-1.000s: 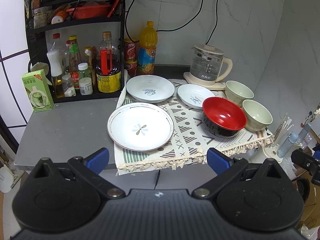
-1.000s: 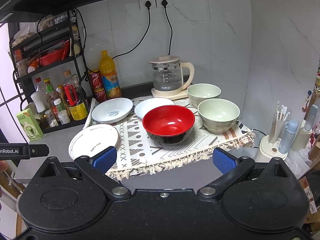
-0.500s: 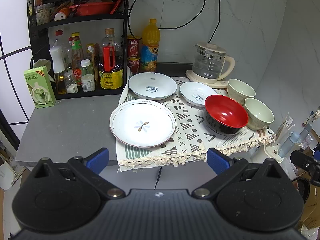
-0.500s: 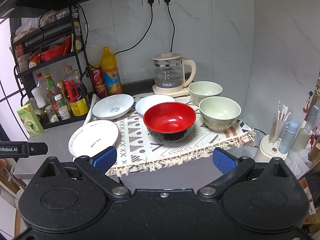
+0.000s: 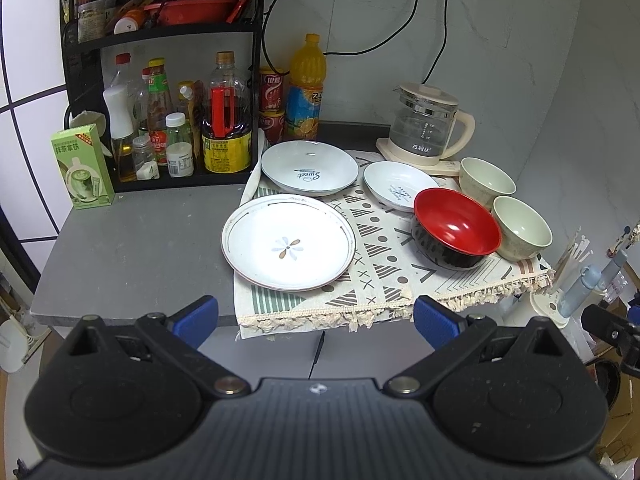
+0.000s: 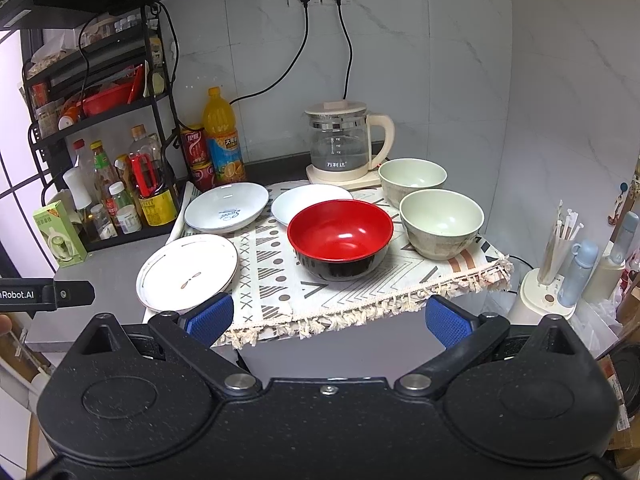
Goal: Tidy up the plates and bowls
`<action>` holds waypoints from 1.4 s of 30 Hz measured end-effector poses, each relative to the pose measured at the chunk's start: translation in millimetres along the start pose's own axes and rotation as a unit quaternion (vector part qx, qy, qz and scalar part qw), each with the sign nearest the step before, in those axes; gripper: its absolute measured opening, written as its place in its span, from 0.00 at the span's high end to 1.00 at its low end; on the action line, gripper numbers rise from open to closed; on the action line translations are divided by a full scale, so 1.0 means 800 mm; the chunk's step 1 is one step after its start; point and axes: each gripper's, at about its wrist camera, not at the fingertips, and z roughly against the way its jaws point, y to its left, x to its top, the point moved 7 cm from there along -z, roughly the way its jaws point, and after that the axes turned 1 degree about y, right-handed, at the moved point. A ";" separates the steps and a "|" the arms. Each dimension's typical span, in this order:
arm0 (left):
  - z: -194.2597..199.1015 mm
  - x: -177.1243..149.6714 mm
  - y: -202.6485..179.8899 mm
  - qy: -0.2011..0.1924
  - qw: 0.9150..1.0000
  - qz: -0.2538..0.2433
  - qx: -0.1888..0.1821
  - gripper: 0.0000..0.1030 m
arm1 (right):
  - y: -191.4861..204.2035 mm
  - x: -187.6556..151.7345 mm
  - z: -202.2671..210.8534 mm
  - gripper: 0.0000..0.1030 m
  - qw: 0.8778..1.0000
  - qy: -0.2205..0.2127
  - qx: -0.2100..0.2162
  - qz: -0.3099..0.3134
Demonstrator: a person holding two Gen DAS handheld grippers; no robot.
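On a patterned cloth point(image 5: 384, 276) lie a large flower plate point(image 5: 289, 243) point(image 6: 187, 270), a deep white plate with blue writing point(image 5: 309, 167) point(image 6: 226, 206) and a small white plate point(image 5: 400, 185) point(image 6: 308, 205). A red bowl point(image 5: 456, 227) point(image 6: 340, 236) stands beside two pale green bowls, one near point(image 5: 522, 227) point(image 6: 441, 218) and one far point(image 5: 486, 176) point(image 6: 412, 176). My left gripper point(image 5: 315, 320) is open and empty, in front of the counter edge below the flower plate. My right gripper point(image 6: 328, 317) is open and empty, in front of the red bowl.
A black rack point(image 5: 160, 80) with bottles and jars stands at the back left, with a green carton point(image 5: 82, 166) beside it. An orange juice bottle point(image 5: 306, 88), red cans and a glass kettle point(image 5: 426, 126) line the back wall. A straw holder point(image 6: 554, 256) stands to the right.
Both grippers have drifted slightly, so the dishes sit a little differently in view. No dish has moved and both stay open.
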 end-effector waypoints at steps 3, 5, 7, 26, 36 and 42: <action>0.000 -0.001 -0.001 0.001 1.000 0.003 0.003 0.00 | 0.000 0.000 0.000 0.00 1.000 -0.001 0.000 0.000; 0.000 -0.001 -0.001 0.001 1.000 0.002 0.003 0.00 | 0.000 0.001 0.000 0.00 1.000 -0.002 0.002 -0.001; 0.000 -0.001 -0.001 0.001 1.000 0.003 0.003 0.00 | -0.001 0.001 0.000 0.00 1.000 -0.003 0.002 -0.001; 0.011 -0.005 -0.017 -0.008 1.000 0.002 -0.009 0.01 | -0.003 0.003 0.003 0.00 1.000 -0.006 0.016 0.007; -0.010 0.006 -0.025 -0.005 1.000 0.005 0.001 0.01 | -0.021 0.012 -0.014 0.00 1.000 0.002 0.007 0.002; -0.035 0.018 -0.036 0.005 1.000 0.004 0.002 0.01 | -0.040 0.022 -0.033 0.00 1.000 0.005 -0.001 -0.010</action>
